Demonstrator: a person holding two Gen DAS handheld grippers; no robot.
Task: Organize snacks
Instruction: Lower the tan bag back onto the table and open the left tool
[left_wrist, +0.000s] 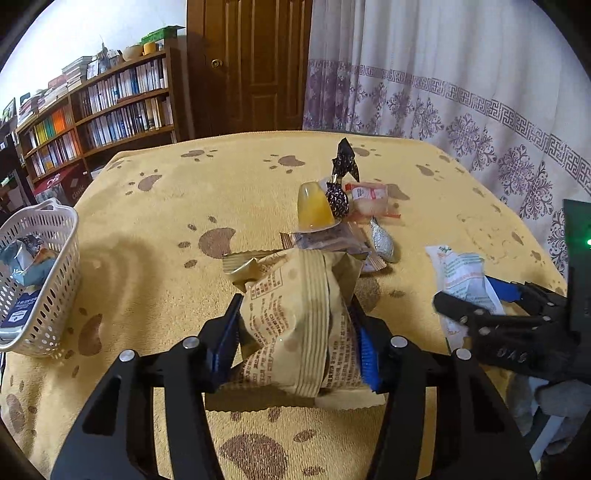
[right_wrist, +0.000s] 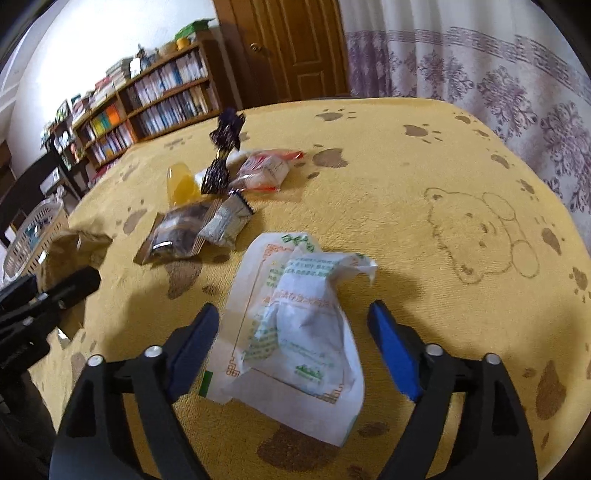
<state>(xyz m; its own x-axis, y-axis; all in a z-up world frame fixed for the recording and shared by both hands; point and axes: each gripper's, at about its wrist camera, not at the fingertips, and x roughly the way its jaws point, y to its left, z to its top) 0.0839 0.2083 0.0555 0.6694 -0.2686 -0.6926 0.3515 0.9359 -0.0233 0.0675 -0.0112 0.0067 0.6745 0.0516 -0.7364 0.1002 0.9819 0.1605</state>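
My left gripper (left_wrist: 295, 314) is shut on a tan snack packet (left_wrist: 299, 317), held just above the yellow paw-print cloth (left_wrist: 155, 229). A white packet with green print (right_wrist: 295, 325) lies on the cloth between the spread fingers of my right gripper (right_wrist: 293, 314), which is open; the right pad stands clear of it. From the left wrist view, that right gripper (left_wrist: 461, 317) sits at the right over the same white packet (left_wrist: 461, 273). A white perforated basket (left_wrist: 55, 221) with a few packets inside stands at the left edge.
Mid-table lies a pile: a yellow jelly cup (left_wrist: 314, 206), a dark patterned candy (left_wrist: 341, 173), a red-and-white packet (left_wrist: 369, 199), a silver packet (left_wrist: 382, 240) and a brown packet (right_wrist: 177, 229). A bookshelf, a wooden door and a curtain stand beyond the table.
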